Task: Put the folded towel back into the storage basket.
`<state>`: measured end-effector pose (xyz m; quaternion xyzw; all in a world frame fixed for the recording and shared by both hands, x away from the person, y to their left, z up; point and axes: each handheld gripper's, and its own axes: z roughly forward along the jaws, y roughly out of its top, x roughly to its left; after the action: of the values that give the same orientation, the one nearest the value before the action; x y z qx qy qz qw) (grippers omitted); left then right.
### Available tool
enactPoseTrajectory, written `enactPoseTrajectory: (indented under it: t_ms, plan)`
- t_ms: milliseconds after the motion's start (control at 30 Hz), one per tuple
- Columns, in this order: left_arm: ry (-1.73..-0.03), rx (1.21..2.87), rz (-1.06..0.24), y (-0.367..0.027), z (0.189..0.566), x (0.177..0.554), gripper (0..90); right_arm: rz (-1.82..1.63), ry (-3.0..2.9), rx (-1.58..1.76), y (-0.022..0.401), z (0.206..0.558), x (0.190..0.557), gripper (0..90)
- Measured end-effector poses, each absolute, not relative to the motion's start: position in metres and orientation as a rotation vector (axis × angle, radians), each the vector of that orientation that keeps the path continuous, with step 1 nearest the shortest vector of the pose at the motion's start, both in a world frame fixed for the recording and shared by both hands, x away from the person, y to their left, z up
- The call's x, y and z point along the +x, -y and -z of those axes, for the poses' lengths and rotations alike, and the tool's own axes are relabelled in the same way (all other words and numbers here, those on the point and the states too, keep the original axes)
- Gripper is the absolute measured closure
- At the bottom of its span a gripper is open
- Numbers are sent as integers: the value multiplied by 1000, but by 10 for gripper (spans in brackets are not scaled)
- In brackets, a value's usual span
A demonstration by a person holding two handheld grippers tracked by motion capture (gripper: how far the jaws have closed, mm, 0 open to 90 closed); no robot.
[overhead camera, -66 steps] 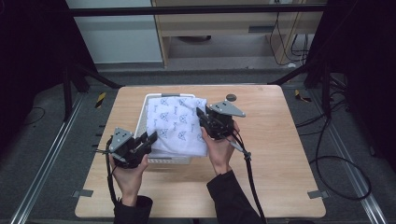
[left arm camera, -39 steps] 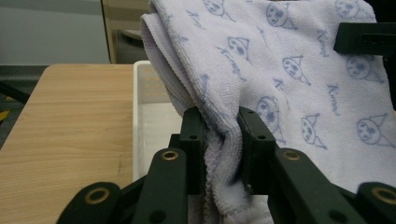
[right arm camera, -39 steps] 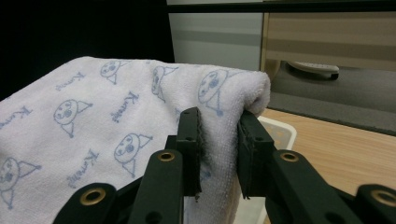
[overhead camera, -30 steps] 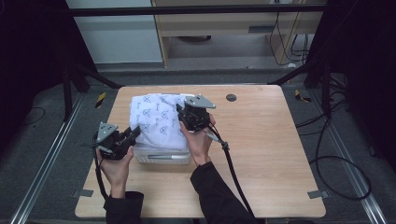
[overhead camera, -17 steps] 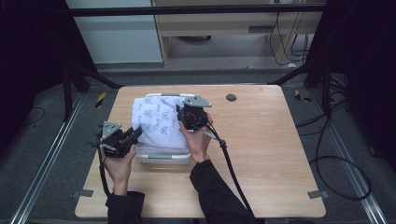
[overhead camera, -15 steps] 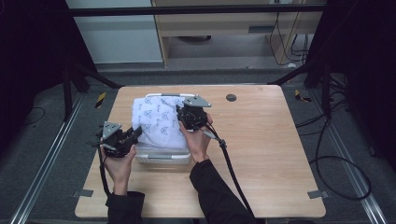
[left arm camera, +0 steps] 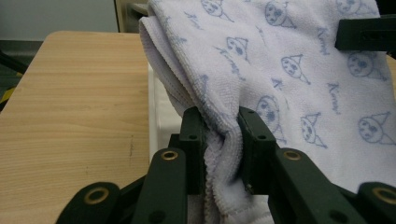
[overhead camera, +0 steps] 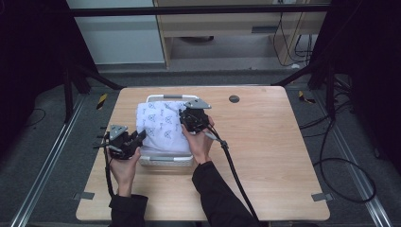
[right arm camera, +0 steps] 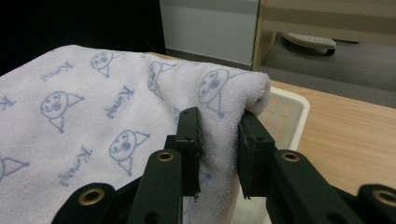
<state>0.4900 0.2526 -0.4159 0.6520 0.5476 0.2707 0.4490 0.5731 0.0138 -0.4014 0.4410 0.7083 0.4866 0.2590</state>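
Note:
A white towel printed with blue cartoon faces lies folded over a white plastic basket on the wooden table. My left gripper sits at the towel's near left corner, its jaws shut on a bunched fold of the towel. My right gripper is at the towel's right edge, shut on a rounded fold of the towel. The basket's perforated rim shows just beyond that fold.
The wooden table is bare to the right and front of the basket. A dark round grommet sits near the far edge. The right gripper's cable trails along the forearm toward the front edge. Bare tabletop lies left of the basket.
Both grippers have carried the towel leftward across the basket, and the right gripper has moved from the right side to above the basket's middle. In the last half second little moves.

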Motion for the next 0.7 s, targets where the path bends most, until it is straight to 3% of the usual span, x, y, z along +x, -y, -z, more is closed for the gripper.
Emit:
enactPoseTrajectory:
  t_ms: [700]
  plan:
    - [-1403,1713,-644,-247,437,505,725,-1226,-1970,1253,-14,432,583,715]
